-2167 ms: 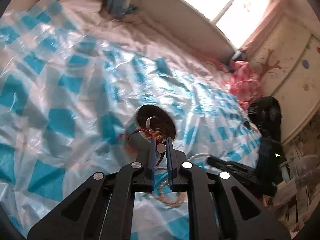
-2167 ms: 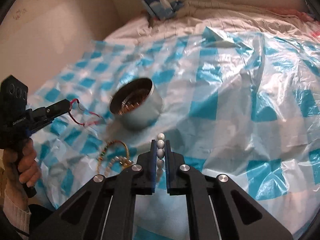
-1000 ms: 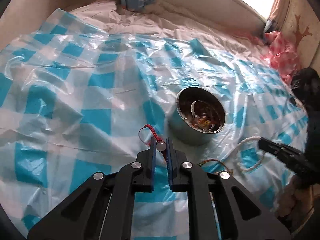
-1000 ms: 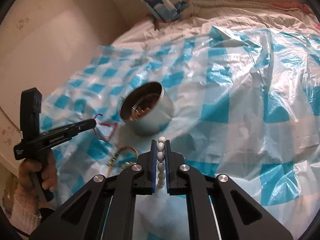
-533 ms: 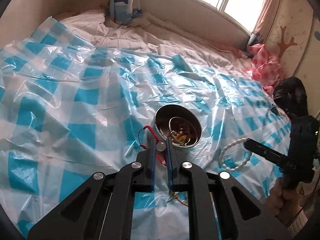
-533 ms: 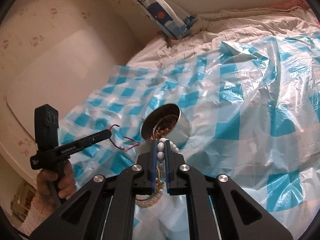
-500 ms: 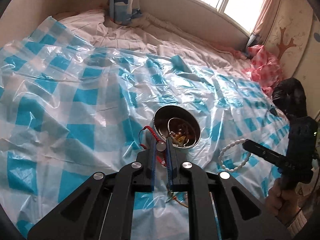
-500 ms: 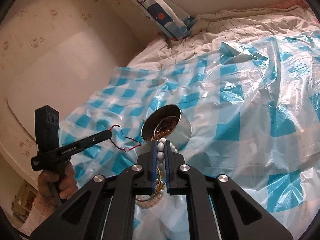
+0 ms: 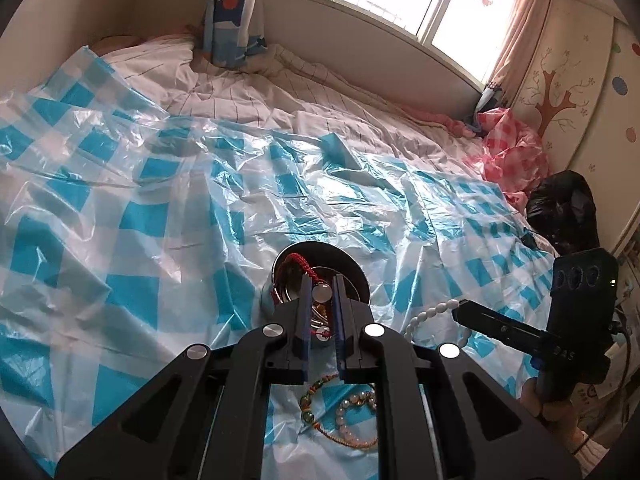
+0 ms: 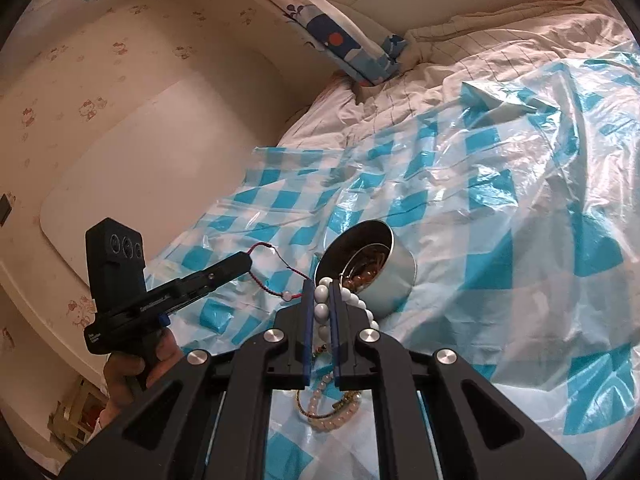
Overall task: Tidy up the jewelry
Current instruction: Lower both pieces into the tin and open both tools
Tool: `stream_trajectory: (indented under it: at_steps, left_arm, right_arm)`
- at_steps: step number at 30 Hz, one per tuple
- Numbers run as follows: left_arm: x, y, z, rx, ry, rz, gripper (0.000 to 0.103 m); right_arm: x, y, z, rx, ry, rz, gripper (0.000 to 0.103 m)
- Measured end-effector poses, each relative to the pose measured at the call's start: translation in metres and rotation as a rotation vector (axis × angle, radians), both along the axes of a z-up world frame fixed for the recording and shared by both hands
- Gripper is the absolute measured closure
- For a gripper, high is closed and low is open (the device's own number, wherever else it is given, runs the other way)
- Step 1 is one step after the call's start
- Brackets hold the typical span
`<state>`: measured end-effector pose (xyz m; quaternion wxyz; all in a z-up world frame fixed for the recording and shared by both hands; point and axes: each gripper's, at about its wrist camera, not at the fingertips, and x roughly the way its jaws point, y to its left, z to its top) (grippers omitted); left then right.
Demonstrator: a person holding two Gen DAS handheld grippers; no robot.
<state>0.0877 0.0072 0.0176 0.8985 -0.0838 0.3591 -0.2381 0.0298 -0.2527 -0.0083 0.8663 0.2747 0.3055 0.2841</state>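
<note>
While both pieces hang above the steel bowl [image 9: 360, 276]: left gripper [image 9: 321, 300] clamps red cord bracelet [image 9: 298, 262]; right gripper [image 10: 321, 304] clamps white bead bracelet [image 10: 352, 296]. Step: depositing. Next, I judge: centre over bowl, release.

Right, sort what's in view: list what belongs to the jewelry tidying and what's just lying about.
Part of the job:
- red cord bracelet, held in the left gripper
- white bead bracelet, held in the right gripper
- metal tin with jewelry inside
- loose bracelets on the checked plastic sheet

Lying about:
- patterned pillow
- pink checked cloth
- black bag
</note>
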Motion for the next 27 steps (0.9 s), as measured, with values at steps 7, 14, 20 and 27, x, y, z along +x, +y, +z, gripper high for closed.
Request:
stream_trajectory:
  at_steps: [7, 14, 20, 27]
  left_arm:
    - [0.008, -0.016, -0.003, 0.036, -0.007, -0.011, 0.094]
    - [0.012, -0.029, -0.001, 0.053, -0.018, -0.017, 0.094]
    - [0.016, -0.032, -0.001, 0.062, -0.025, -0.010, 0.094]
    - [0.023, -0.033, 0.000, 0.054, -0.025, 0.005, 0.094]
  right_arm:
    - [0.011, 0.006, 0.004, 0.023, -0.021, 0.014, 0.095]
    - [0.020, 0.004, 0.006, 0.057, -0.026, 0.011, 0.095]
    - [0.034, 0.004, 0.009, 0.083, -0.034, 0.010, 0.095]
    - [0.052, 0.013, 0.012, 0.092, -0.049, 0.018, 0.095]
